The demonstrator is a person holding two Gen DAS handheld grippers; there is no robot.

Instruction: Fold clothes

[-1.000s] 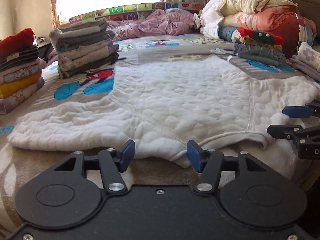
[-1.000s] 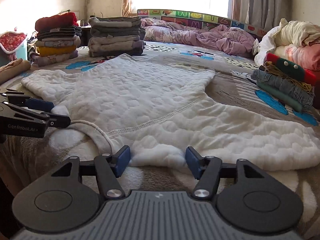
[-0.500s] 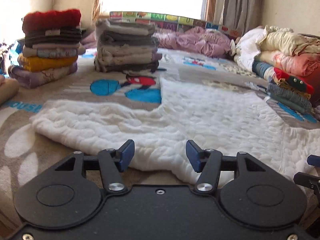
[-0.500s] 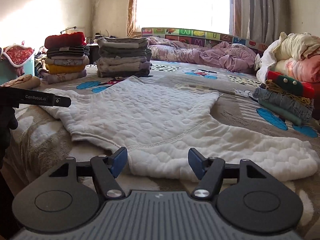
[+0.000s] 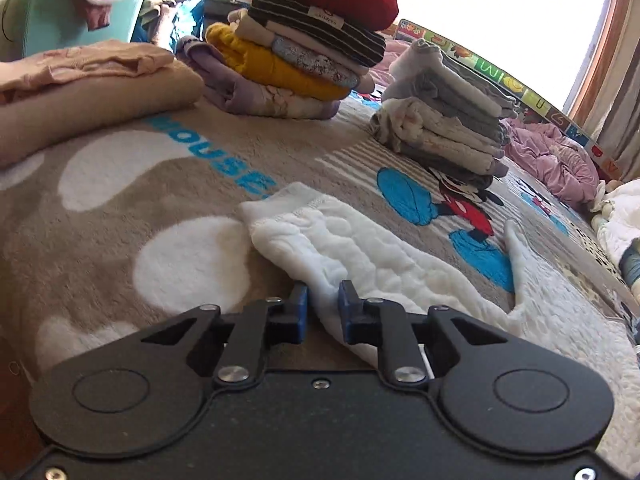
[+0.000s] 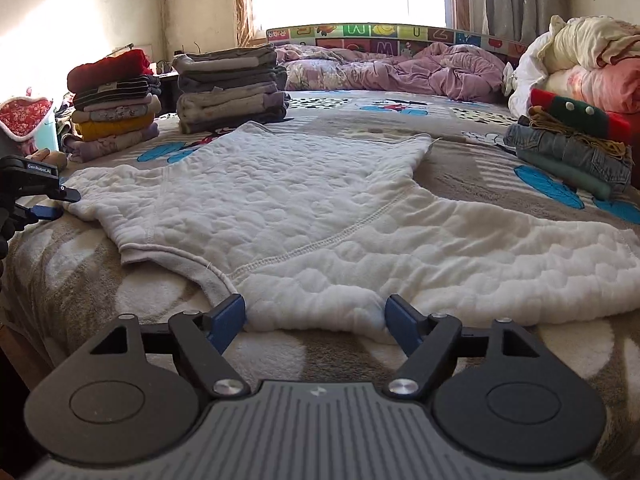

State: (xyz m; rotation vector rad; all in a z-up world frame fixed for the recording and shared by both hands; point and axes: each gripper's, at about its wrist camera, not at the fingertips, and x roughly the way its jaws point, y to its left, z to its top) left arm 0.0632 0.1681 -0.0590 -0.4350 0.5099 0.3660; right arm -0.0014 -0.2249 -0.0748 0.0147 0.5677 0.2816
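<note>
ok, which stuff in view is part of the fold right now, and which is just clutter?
In play:
- white quilted top, spread flat on the bed
- left tongs, just closed on its sleeve
- right tongs, open, just widened, at the near hem

Lying about:
- colourful folded stack
- grey folded stack
- jeans pile
- purple duvet
- rolled bedding

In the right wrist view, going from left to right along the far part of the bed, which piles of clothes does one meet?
Colourful folded stack with red on top → grey folded stack → crumpled purple bedding → pile with jeans and a red-green item.
</note>
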